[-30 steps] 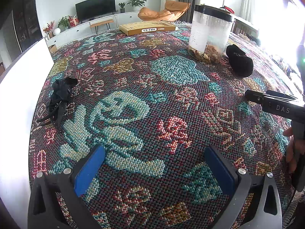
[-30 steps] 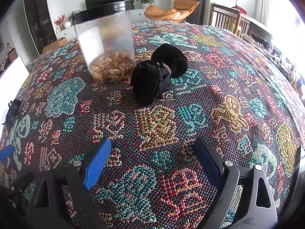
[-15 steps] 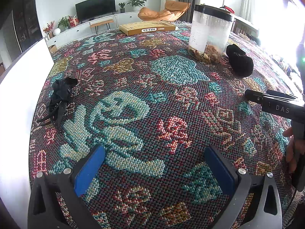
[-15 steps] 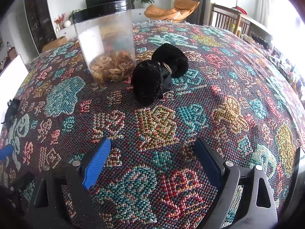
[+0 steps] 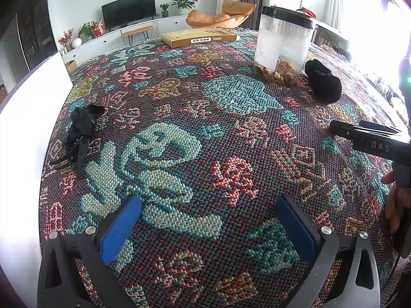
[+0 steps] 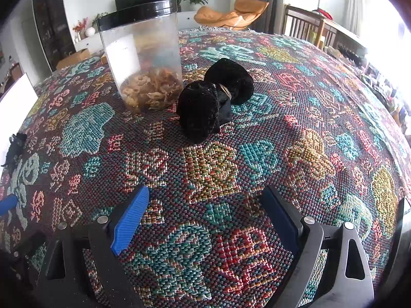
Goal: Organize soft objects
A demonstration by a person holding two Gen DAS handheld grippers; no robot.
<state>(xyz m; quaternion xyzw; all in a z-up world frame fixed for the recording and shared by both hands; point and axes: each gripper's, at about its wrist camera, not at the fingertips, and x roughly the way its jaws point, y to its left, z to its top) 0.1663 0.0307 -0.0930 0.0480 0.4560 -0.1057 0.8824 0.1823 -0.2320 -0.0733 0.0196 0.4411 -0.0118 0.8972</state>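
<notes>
Both grippers hung over the patterned tabletop (image 5: pixel 231 107), fingers spread wide and holding nothing. The black plush bundle (image 6: pixel 213 105) lay ahead of the right gripper (image 6: pixel 205 220), just beside the clear jar (image 6: pixel 143 61); a black fabric piece (image 5: pixel 79 133) sat far left of the left gripper (image 5: pixel 208 225). I'd close on the bundle's narrow waist. The right gripper's side read "DAS" (image 5: pixel 380 145).

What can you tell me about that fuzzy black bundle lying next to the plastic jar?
The black bundle looks like soft, plush fabric bunched into two rounded lobes, cinched at the middle by a thin golden band. It lies on its side on the patterned woven cloth, just right of the clear jar, close to it or perhaps touching at the base. Nothing holds it.
</notes>
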